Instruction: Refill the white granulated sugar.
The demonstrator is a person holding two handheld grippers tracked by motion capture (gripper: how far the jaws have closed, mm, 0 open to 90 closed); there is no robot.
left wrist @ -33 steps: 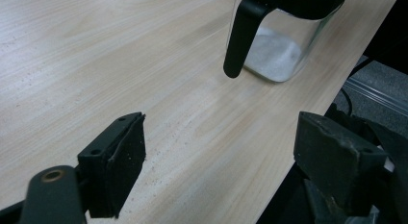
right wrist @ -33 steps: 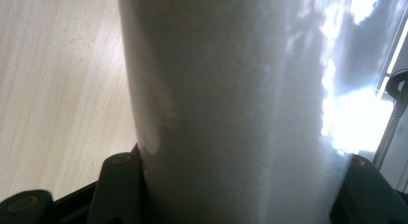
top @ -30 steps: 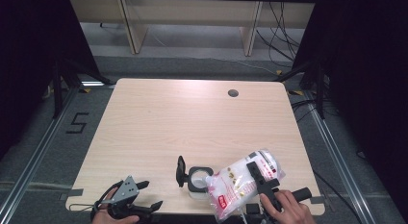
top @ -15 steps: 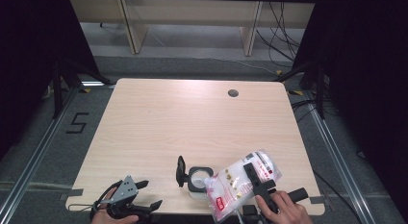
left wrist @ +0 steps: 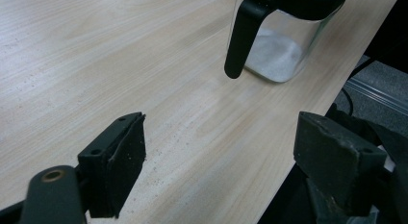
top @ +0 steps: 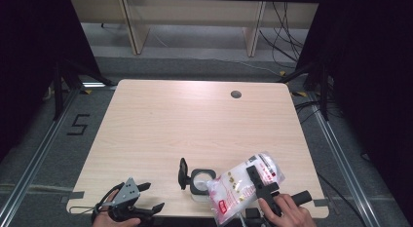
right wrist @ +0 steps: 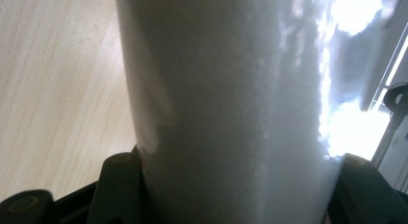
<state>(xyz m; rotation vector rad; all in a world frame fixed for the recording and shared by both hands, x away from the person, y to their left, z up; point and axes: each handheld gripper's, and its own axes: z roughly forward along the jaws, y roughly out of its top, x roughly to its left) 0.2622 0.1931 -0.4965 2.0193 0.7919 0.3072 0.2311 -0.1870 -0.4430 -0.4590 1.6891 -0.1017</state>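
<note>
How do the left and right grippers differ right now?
The left gripper is open and holds nothing; the right gripper is shut on the plastic bag of white grains. The left sits near the table's front-left edge; the right is at the front-right, beside the glass jar. Both are hand-held.

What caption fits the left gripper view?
Open black tongs hover above a pale wooden table near a clear black-handled jar.
</note>
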